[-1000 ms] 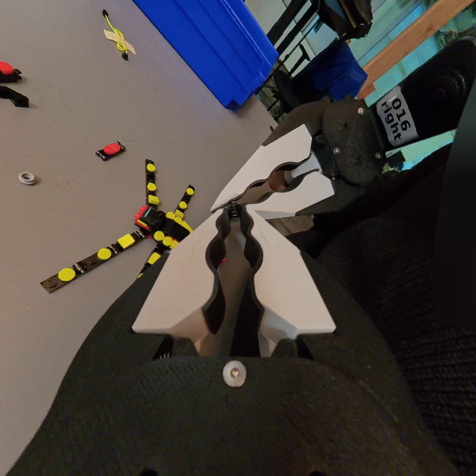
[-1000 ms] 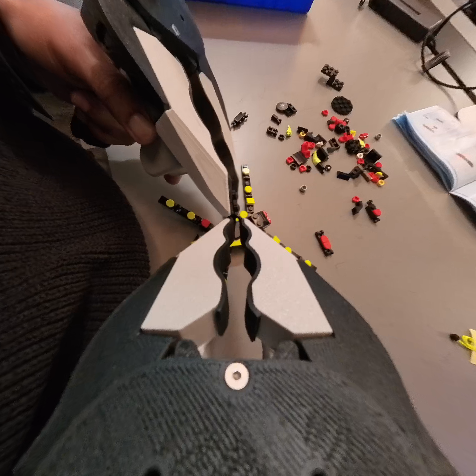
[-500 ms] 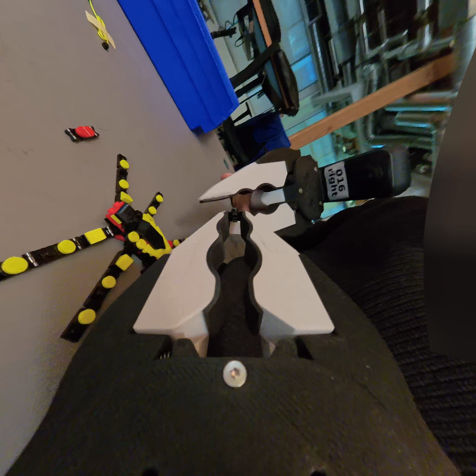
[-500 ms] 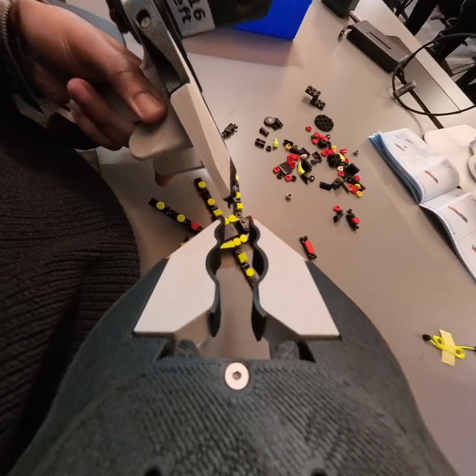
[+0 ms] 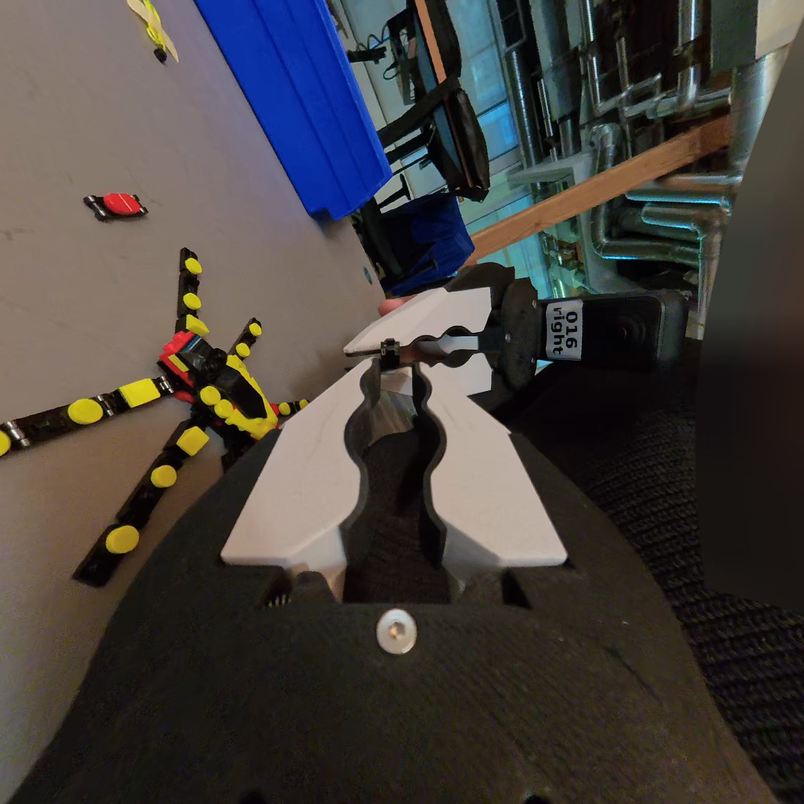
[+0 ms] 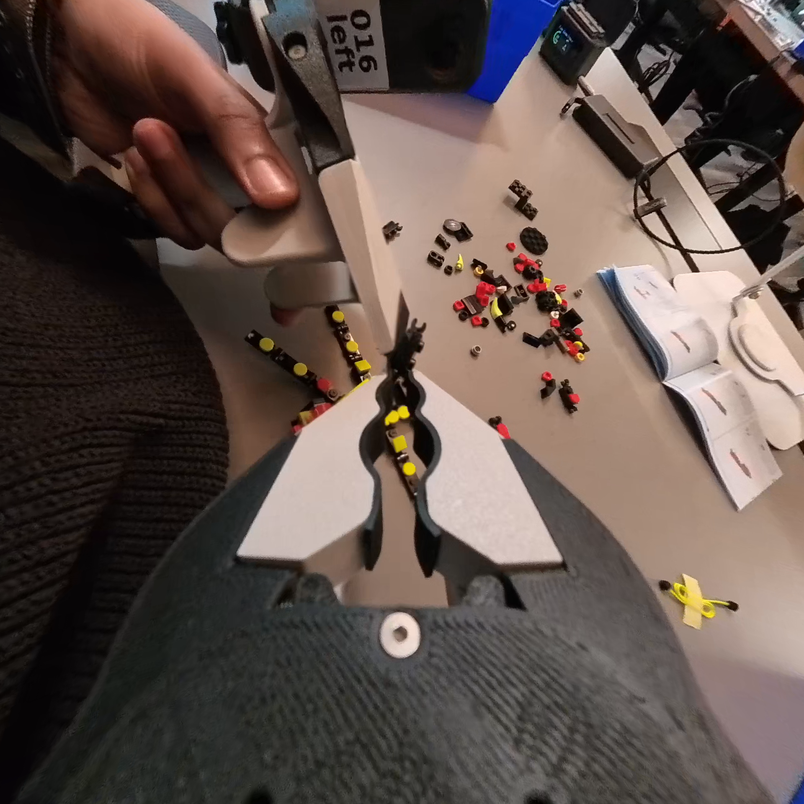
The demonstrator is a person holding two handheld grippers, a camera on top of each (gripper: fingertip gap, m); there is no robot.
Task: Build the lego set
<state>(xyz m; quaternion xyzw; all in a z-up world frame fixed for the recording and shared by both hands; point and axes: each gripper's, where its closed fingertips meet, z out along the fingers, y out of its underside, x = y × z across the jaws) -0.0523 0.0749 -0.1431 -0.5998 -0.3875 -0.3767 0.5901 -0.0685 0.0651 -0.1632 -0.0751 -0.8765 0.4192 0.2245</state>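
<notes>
My left gripper [image 5: 389,369] is shut on a small black lego piece [image 5: 388,351] at its tips. My right gripper [image 6: 399,376] is shut on the same black bit [image 6: 409,341], which sticks out past its tips. The two grippers meet tip to tip above the table's near edge. The right gripper comes in from the right in the left wrist view [image 5: 370,348]. The left gripper comes down from the upper left in the right wrist view [image 6: 393,339], held by a hand [image 6: 174,130]. The spider-like model [image 5: 217,391], with black legs, yellow studs and a red and yellow body, lies on the grey table [image 6: 544,500] below.
A pile of loose red, black and yellow pieces [image 6: 522,291] lies beyond the model. An open instruction booklet [image 6: 696,378] is at the right. A red and black piece [image 5: 115,205], a blue bin [image 5: 296,95], a taped yellow band [image 6: 696,602] and a black box with cables [image 6: 609,130] are also on the table. My left and right fingertips are right by each other. Left tips and right tips are each some 30 centimeters from the taped yellow band [image 6: 696,602]. Seen from the left wrist view [image 5: 152,17] as well.
Both grippers have stayed tip to tip and tilted and swung together. In the left wrist view the right gripper now lies level. The black piece shows more clearly past the tips.
</notes>
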